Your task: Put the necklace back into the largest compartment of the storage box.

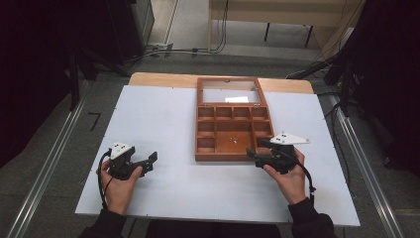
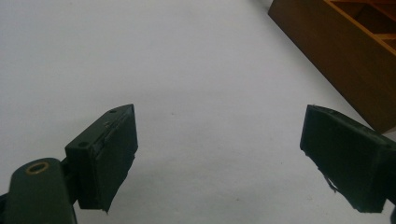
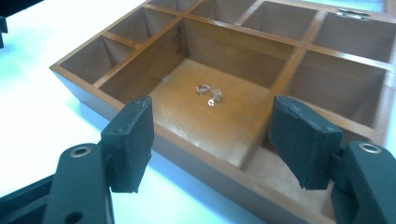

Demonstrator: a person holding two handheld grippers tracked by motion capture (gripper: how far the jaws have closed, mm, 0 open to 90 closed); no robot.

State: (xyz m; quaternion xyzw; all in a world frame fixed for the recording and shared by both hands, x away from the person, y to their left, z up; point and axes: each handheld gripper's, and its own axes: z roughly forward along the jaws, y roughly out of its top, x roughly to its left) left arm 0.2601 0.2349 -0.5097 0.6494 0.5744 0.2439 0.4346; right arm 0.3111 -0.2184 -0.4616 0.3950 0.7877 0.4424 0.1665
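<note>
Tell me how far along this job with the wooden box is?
Done: small shiny pieces lie in the big middle compartment of the open wooden box. In hand: nothing; the right gripper is open and empty at the box's front edge, the left gripper open over the bare table. Probably left: closing the lid.

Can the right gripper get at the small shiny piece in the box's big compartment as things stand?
Probably yes: right gripper is open at the wooden box's near wall, lid up, and the shiny piece lies uncovered on the pad.
</note>
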